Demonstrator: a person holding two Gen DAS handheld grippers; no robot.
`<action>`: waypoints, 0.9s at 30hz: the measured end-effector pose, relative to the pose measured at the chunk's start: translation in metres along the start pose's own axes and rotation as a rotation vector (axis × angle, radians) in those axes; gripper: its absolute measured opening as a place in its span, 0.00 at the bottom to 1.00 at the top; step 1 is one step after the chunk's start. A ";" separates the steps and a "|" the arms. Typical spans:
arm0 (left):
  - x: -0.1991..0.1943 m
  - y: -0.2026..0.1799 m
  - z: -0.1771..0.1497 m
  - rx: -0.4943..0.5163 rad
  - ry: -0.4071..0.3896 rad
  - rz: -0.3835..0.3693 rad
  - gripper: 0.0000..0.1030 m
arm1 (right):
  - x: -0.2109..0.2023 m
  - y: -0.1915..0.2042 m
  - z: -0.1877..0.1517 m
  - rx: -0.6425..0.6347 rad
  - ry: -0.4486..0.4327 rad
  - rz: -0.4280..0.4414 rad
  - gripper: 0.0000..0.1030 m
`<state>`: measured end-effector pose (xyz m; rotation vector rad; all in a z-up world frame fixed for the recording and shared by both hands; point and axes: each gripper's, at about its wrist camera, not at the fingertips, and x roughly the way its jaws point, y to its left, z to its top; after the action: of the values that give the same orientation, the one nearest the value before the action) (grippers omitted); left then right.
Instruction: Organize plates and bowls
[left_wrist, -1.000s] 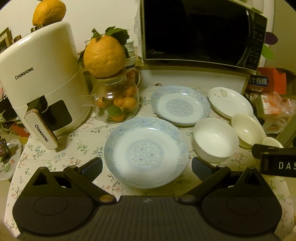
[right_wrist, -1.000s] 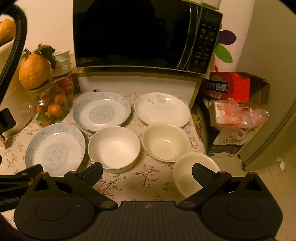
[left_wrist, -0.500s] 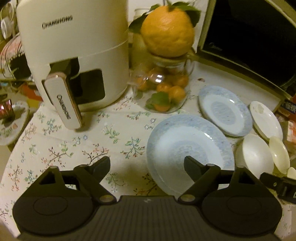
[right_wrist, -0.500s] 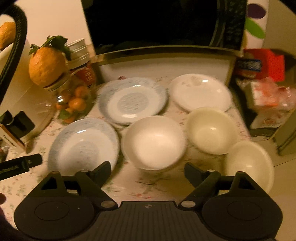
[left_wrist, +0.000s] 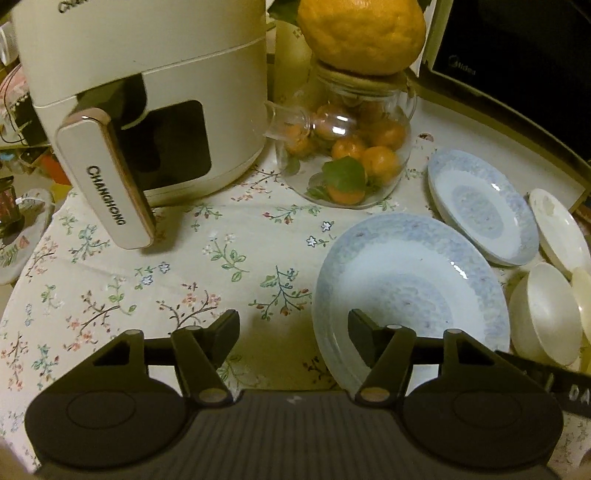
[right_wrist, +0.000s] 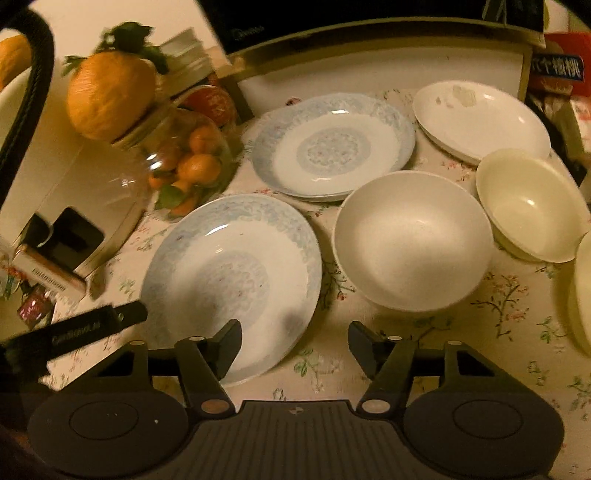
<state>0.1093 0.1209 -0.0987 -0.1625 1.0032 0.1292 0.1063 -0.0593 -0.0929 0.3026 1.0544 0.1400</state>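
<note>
A blue-rimmed plate (left_wrist: 406, 288) (right_wrist: 232, 280) lies nearest on the floral tablecloth. My left gripper (left_wrist: 293, 338) hangs over its left rim, jaws closing, with the rim between them but the pads not pressing. My right gripper (right_wrist: 295, 343) hangs over its right rim in the same way, jaws closing. Behind it lie a second blue plate (right_wrist: 332, 147) and a white plate (right_wrist: 480, 118). To the right of the near plate stand a white bowl (right_wrist: 413, 240), a cream bowl (right_wrist: 528, 206) and another bowl (right_wrist: 583, 288) at the edge.
A cream air fryer (left_wrist: 147, 92) stands at the back left, its handle jutting forward. Beside it is a glass jar of small oranges (left_wrist: 351, 158) with a large citrus fruit (left_wrist: 362, 33) on top. A black microwave (left_wrist: 517, 55) sits behind, and a red box (right_wrist: 561, 70) at the far right.
Both grippers have come down and closer to the near blue plate, one to each side of it. Both pairs of jaws have narrowed. The left view has swung toward the air fryer.
</note>
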 end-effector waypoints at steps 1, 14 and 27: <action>0.002 0.000 -0.001 0.003 -0.002 -0.003 0.57 | 0.004 -0.001 0.001 0.009 0.003 -0.004 0.56; 0.022 -0.004 0.000 0.066 -0.021 0.001 0.48 | 0.032 0.000 0.000 -0.025 -0.029 -0.091 0.46; 0.024 -0.009 -0.002 0.079 -0.089 -0.079 0.22 | 0.033 0.001 -0.003 -0.029 -0.067 -0.056 0.20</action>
<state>0.1224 0.1125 -0.1195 -0.1229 0.9102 0.0242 0.1202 -0.0498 -0.1216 0.2498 0.9922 0.0945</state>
